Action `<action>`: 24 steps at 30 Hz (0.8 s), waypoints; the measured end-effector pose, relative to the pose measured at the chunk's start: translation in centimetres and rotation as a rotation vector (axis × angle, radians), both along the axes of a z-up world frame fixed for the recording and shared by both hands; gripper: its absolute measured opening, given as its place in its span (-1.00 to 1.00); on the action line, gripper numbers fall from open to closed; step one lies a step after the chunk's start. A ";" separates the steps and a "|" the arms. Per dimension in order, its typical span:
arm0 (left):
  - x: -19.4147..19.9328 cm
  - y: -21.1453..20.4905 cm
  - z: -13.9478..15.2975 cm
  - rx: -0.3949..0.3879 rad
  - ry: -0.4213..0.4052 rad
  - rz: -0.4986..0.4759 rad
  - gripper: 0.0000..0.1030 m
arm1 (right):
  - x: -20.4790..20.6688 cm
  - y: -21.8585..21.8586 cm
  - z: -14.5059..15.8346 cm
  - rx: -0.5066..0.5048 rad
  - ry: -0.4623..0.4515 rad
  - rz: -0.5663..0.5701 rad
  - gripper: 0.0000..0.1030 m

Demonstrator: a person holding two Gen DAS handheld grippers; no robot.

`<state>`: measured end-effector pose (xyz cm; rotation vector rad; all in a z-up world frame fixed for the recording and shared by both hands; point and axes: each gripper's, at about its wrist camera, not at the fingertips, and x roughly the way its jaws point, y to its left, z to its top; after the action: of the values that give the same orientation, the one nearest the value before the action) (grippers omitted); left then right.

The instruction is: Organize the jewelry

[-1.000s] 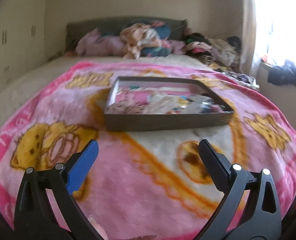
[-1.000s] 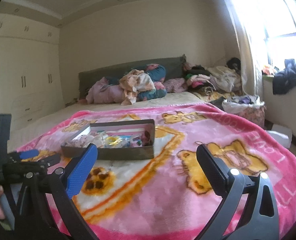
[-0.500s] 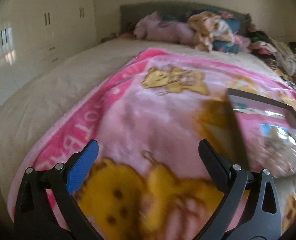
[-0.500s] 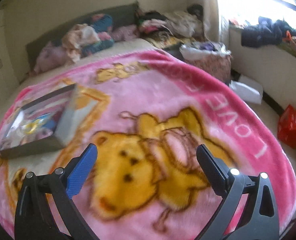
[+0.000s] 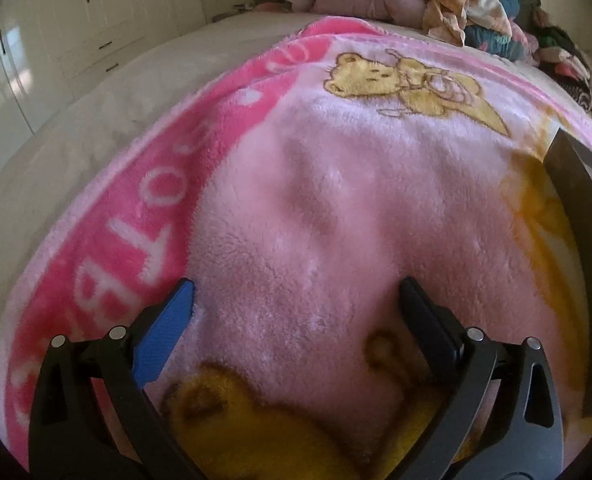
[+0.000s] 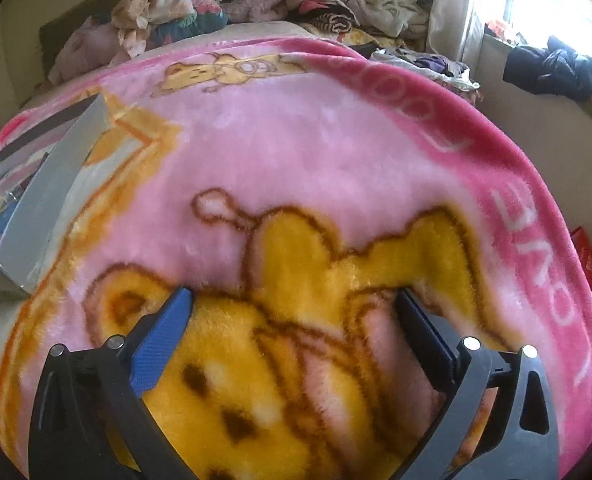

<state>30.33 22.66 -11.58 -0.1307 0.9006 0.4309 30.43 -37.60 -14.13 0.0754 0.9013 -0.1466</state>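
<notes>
Sorting looks barely begun: the left claw (image 5: 296, 308) and right claw (image 6: 294, 316) both gape wide and empty over the pink blanket (image 6: 315, 140), while the jewelry box (image 6: 44, 200), contents jumbled, lies at nine o'clock.

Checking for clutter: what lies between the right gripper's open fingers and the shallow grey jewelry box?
Only bare pink fleece blanket with its yellow bear print separates the right gripper from the grey box, seen in the right wrist view.
</notes>
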 end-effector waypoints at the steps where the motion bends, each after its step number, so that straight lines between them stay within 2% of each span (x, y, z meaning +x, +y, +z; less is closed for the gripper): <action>1: -0.1 0.0 0.0 0.001 0.000 0.000 0.79 | 0.0 -0.2 0.0 0.015 0.000 0.000 0.90; 24: 0.3 -0.5 -0.1 0.010 0.008 0.000 0.79 | -0.1 -0.3 0.2 0.009 0.002 0.000 0.90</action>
<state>30.66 22.14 -11.70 -0.1205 0.9062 0.4363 30.34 -37.92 -13.92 0.0835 0.9041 -0.1425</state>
